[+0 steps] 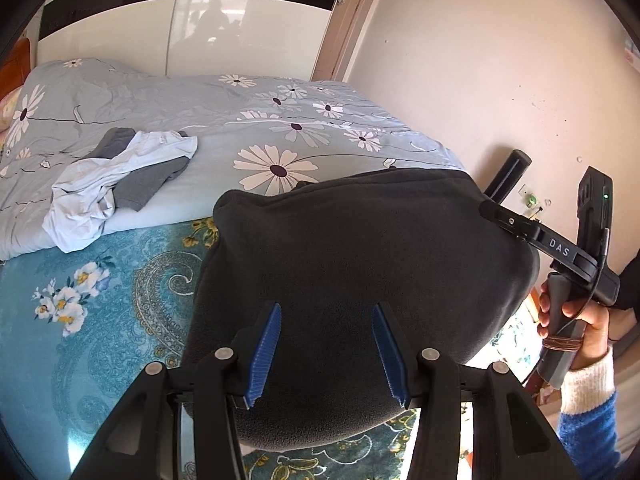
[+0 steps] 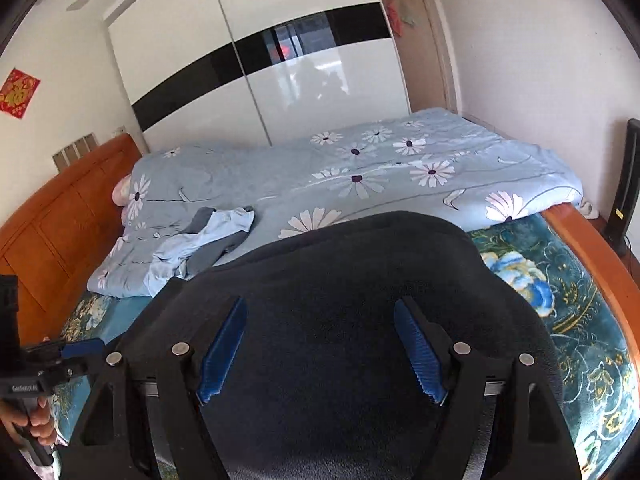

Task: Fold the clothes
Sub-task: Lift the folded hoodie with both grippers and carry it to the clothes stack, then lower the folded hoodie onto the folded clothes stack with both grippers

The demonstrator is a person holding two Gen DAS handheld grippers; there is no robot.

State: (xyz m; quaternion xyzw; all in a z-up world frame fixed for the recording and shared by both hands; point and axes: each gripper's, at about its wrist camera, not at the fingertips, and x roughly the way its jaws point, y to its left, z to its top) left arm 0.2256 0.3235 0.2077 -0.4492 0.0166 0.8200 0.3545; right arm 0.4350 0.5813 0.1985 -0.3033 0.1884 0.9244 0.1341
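A dark grey fleece garment (image 1: 360, 280) lies in a rounded, folded bundle on the teal blanket (image 1: 100, 300) of the bed. My left gripper (image 1: 327, 307) hangs open over its near edge, with nothing between the blue pads. My right gripper (image 2: 320, 302) is open over the same garment (image 2: 340, 280), also holding nothing. In the left wrist view the right gripper (image 1: 502, 182) stands at the garment's far right edge, held by a hand (image 1: 580, 320). Whether either gripper touches the fabric cannot be told.
A crumpled white shirt (image 1: 100, 192) and a grey garment (image 1: 148, 184) lie on the blue daisy duvet (image 1: 280, 120) further back. A wooden headboard (image 2: 60, 216) stands at the left, a white wardrobe (image 2: 260, 80) behind the bed, and a black upright unit (image 2: 624, 184) by the right wall.
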